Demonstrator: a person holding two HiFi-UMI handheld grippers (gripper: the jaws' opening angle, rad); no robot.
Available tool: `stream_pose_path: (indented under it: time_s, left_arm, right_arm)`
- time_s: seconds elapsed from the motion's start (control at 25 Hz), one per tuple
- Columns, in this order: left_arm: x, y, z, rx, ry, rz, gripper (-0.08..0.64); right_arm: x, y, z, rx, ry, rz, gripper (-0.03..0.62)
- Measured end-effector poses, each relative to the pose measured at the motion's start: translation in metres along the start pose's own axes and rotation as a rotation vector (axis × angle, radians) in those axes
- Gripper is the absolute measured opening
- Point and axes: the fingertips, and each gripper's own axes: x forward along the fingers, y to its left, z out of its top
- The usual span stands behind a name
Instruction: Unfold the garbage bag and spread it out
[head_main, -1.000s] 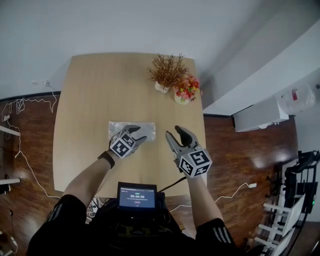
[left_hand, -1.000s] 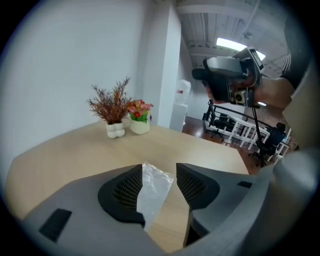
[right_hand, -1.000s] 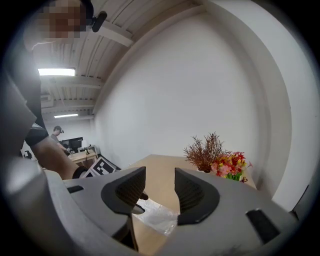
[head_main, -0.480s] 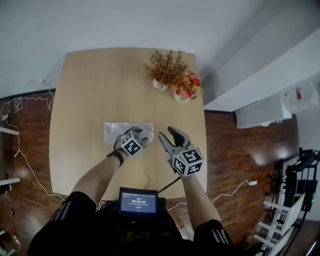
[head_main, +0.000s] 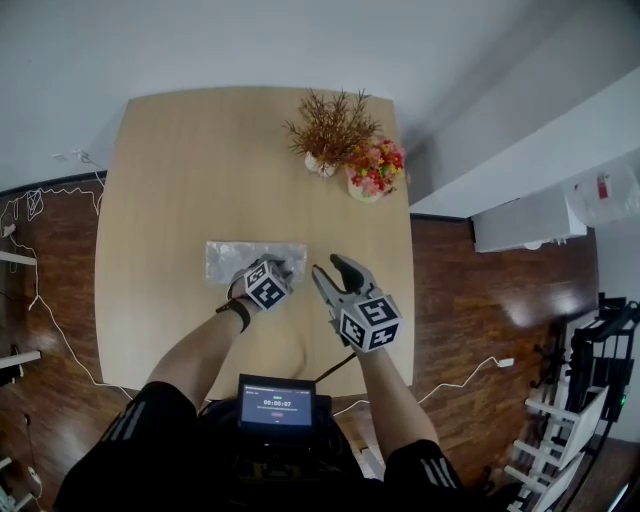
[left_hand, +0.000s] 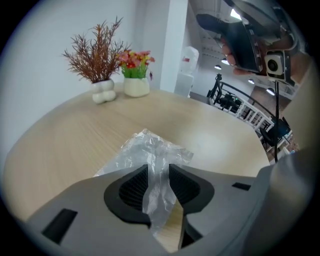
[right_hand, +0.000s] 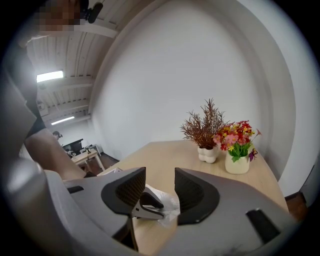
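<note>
A clear garbage bag (head_main: 235, 260) lies folded flat as a strip on the wooden table (head_main: 170, 160). My left gripper (head_main: 283, 266) is down on the strip's right end. In the left gripper view a bunched ridge of the bag (left_hand: 150, 150) stands between the pads of the left gripper (left_hand: 159, 175); the jaws have just been closing and pinch the plastic. My right gripper (head_main: 330, 268) hovers just right of the bag, open and holding nothing. Through the gap of the right gripper (right_hand: 160, 187) I see the bag's crumpled end (right_hand: 170, 206) and a left fingertip (right_hand: 149, 201).
A white pot with a dry brown plant (head_main: 330, 130) and a vase of red and yellow flowers (head_main: 372, 172) stand at the table's far right. A small screen (head_main: 276, 405) hangs at the person's waist. Cables run over the floor at the left (head_main: 40, 300).
Both grippers have come down toward the table. The left one has settled on the bag's right end and its jaws have narrowed around the plastic. The right one stays open.
</note>
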Motion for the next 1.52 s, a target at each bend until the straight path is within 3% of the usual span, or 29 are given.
stream_pose_path:
  time_s: [0.24,0.52,0.84,1.2,1.52]
  left_arm:
    - [-0.004,0.001,0.004,-0.030,-0.037,0.008,0.067]
    - [-0.041,0.007,0.027,-0.118,-0.197,0.002,0.000]
    - [-0.086,0.029,0.033,-0.218,-0.367,0.035,0.000]
    - [-0.156,0.044,0.030,-0.330,-0.585,0.046,0.000]
    - [-0.214,0.069,0.020,-0.424,-0.749,0.100,0.000]
  right_arm:
    - [0.004,-0.002,-0.003,0.010,0.005,-0.001,0.206]
    - [0.020,-0.008,-0.032,0.015,0.071,-0.014,0.206]
    - [0.039,-0.004,-0.065,0.000,0.153,-0.012,0.206]
    - [0.089,-0.010,-0.129,-0.166,0.355,-0.018,0.206]
    - [0.111,-0.017,-0.155,-0.278,0.497,-0.064,0.207]
